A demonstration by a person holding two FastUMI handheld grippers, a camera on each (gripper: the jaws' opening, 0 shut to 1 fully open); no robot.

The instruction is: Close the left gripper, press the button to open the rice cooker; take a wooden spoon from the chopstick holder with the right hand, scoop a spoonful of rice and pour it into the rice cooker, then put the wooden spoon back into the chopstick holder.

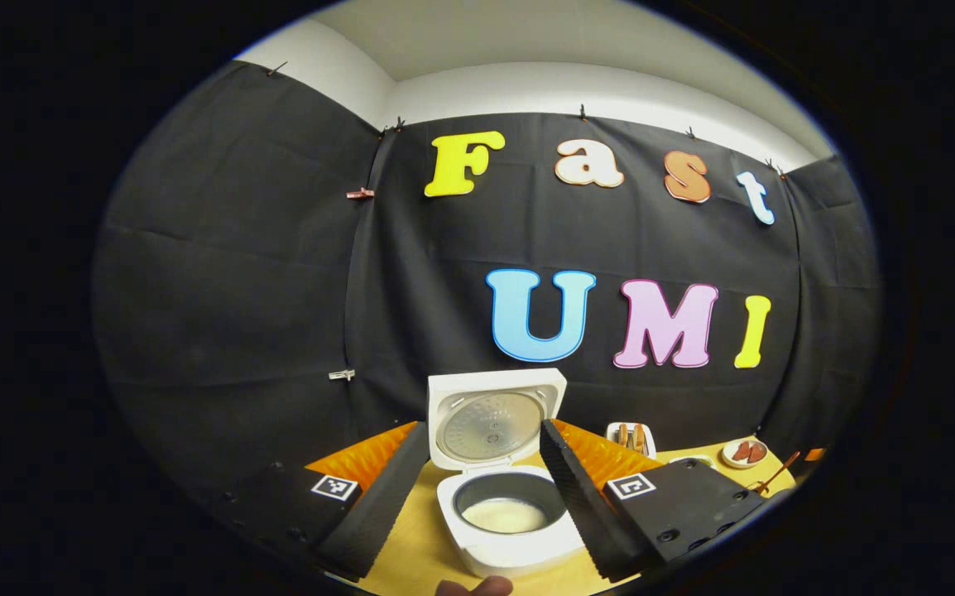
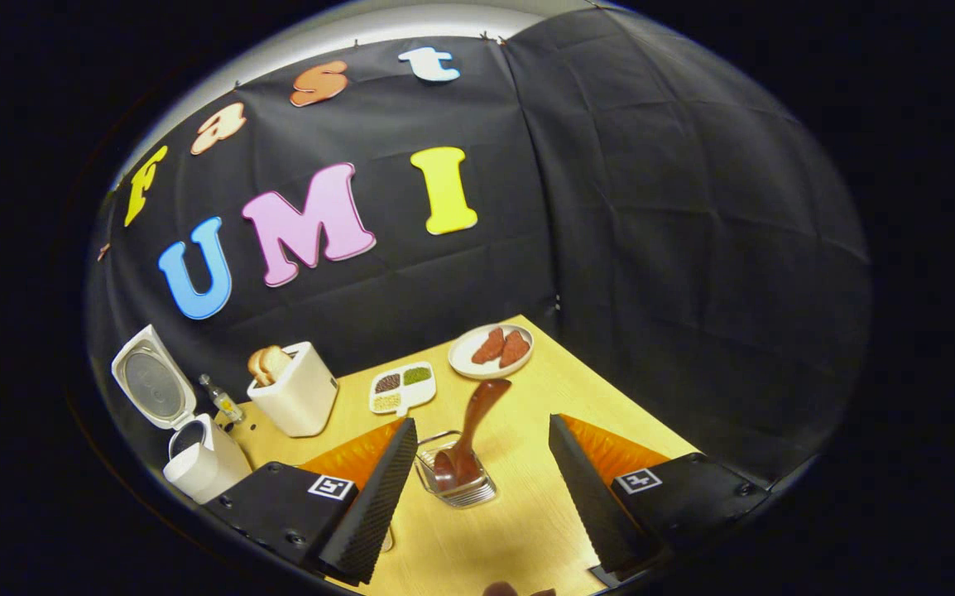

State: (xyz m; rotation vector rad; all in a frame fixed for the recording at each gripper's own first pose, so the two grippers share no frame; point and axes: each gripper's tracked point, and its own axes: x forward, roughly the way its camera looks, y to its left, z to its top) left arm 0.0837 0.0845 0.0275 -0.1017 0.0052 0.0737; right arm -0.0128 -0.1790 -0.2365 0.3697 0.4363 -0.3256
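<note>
1. Left gripper view: the left gripper (image 1: pixel 486 488) has its two black ribbed fingers (image 1: pixel 382 501) spread wide, touching nothing.
2. Between the jaws, just beyond the fingertips, stands the white rice cooker (image 1: pixel 511 517) on the yellow wooden table (image 1: pixel 411 538). Its hinged lid (image 1: pixel 496 418) stands upright and open; the dark inner pot (image 1: pixel 509 501) holds a pale layer at its bottom.
3. Past the right-hand finger, farther off, sit a white toaster with bread slices (image 1: pixel 631 437) and a round white plate with red-brown pieces (image 1: pixel 746 453). A wooden handle (image 1: pixel 775 474) shows near the edge; what it belongs to cannot be told.
4. Right gripper view: the right gripper (image 2: pixel 477 484) also has its black fingers (image 2: pixel 374 497) spread apart, gripping nothing.
5. Well to the left of the left-hand finger is the rice cooker (image 2: pixel 196 459), lid raised. Beside it stands a small glass bottle (image 2: pixel 219 399), then the toaster (image 2: pixel 295 389).
6. Between the jaws, close to the fingertips, is the clear rectangular chopstick holder (image 2: pixel 457 484). The dark reddish-brown wooden spoon (image 2: pixel 473 430) rests in it, one end down in the holder, the other end leaning up and away. Neither finger touches the spoon.
7. Beyond the holder lie a white divided tray of grains (image 2: pixel 402 387) and the plate of red-brown pieces (image 2: pixel 491 350).
</note>
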